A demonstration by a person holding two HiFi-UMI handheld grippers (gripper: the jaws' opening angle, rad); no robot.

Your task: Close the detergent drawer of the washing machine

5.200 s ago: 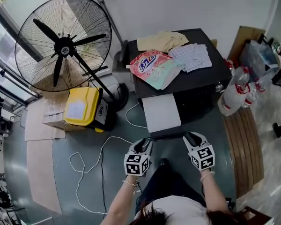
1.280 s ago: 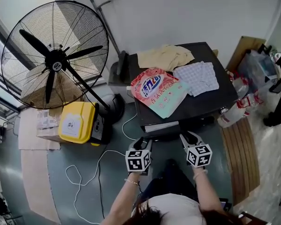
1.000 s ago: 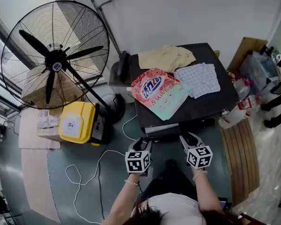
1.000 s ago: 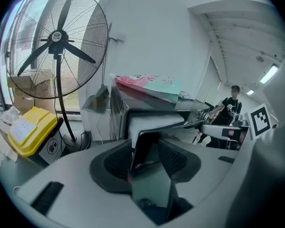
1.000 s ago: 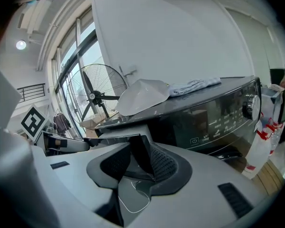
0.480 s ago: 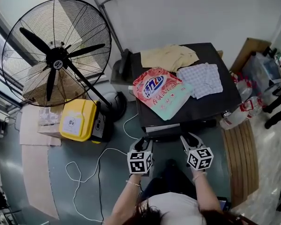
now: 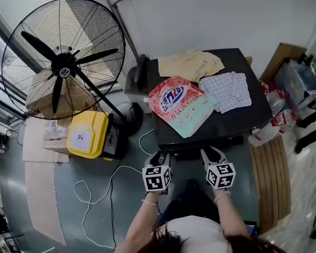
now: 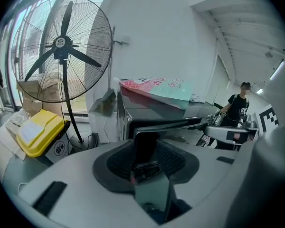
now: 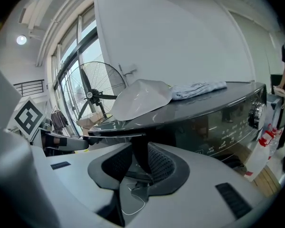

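**Two grippers at the drawer front, almost no travel left**

Both grippers sit right at the front edge of the black, glossy-topped washing machine [image 7: 237,121]. The dark, slim-fronted detergent drawer [image 7: 185,152] lies straight ahead of them, on the person's left half of the machine front. By my read it's nearly home, with only a thin lip proud of the panel. Its front runs side to side, so the slide-in direction is directly away from the person, into the machine.

The left gripper [image 7: 157,157] is at the drawer's left end and the right gripper [image 7: 206,154] is at its right end. Neither is really nearer. Both point slightly downward at the lip.

Both pairs of jaws have just been closing a bit, but they're spread apart in the head view. The gripper views show nothing between them, so both are empty-handed. I can't tell whether the tips are actually touching the drawer front or just sitting in front of it.

To me, the coming move is a straight push forward, and it needs no grip at all. The pink-and-mint plastic detergent bag [image 7: 181,104] lying on top overhangs the front edge a little but is out of the way.
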